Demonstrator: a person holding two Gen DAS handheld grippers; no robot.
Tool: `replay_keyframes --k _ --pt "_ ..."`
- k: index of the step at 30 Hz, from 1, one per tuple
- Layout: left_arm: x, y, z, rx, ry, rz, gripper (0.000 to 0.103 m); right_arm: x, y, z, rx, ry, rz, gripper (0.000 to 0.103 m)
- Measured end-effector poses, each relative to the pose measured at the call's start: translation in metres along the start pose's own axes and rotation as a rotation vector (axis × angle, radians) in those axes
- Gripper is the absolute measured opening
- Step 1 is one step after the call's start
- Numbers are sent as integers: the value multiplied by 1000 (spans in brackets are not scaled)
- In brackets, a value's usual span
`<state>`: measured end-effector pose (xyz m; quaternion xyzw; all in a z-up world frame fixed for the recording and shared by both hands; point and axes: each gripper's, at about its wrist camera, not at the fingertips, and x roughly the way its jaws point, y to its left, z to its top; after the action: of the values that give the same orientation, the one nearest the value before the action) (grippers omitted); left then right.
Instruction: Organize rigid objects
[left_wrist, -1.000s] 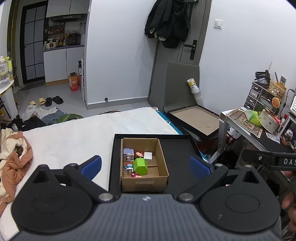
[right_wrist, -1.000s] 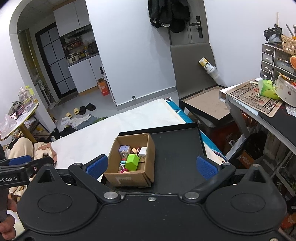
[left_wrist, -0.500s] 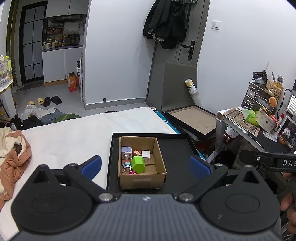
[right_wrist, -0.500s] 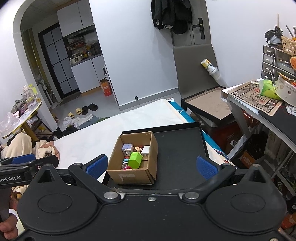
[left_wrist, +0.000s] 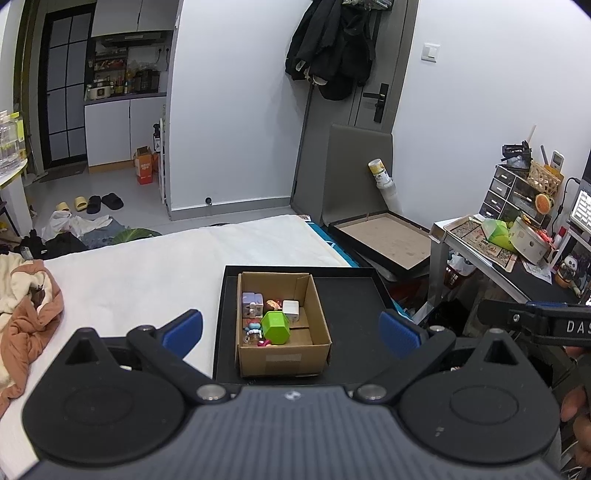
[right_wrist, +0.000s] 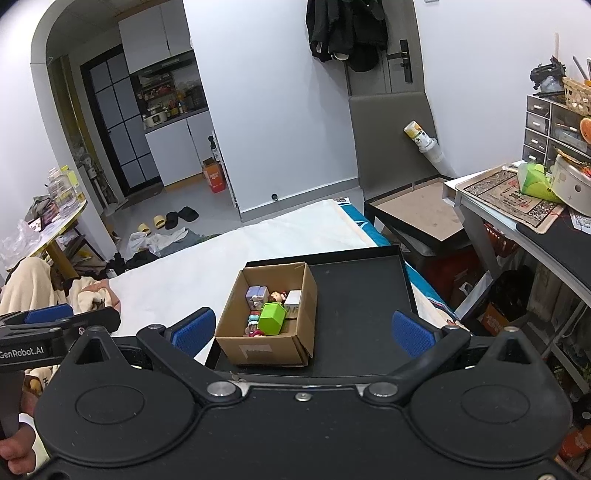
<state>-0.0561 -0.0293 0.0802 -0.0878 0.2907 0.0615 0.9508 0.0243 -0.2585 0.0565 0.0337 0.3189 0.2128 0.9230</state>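
While both grippers are hovering spread and empty, left gripper (left_wrist: 291, 328) and right gripper (right_wrist: 303, 328), cardboard box (left_wrist: 284, 356) is sitting on black tray (left_wrist: 354, 295), holding green block (left_wrist: 275, 326).

Readable lettering on the two handheld grippers

"GenRobot.AI" runs in white along the left gripper (right_wrist: 55, 332) body; "DAS", cut off by the frame edge, shows on the right gripper (left_wrist: 535, 321) body.

We see our left gripper (left_wrist: 291, 330) and right gripper (right_wrist: 302, 329): black linkages, blue ribbed pads, silver pivot screws, round black discs; white "GenRobot.AI" lettering at lower left.
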Motion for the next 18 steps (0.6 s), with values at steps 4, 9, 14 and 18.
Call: replay_keyframes --k 4,9,14,18 --pt "-1 0 0 3 1 0 101 0 1 0 0 1 -1 103" --pt "-1 1 -1 -1 -3 0 101 -2 2 3 -7 1 -3 103" --pt "-1 2 -1 0 0 1 101 -2 2 2 -9 3 -7 103" --pt "-1 2 0 0 0 -5 101 -1 3 1 -17 12 -16 103"
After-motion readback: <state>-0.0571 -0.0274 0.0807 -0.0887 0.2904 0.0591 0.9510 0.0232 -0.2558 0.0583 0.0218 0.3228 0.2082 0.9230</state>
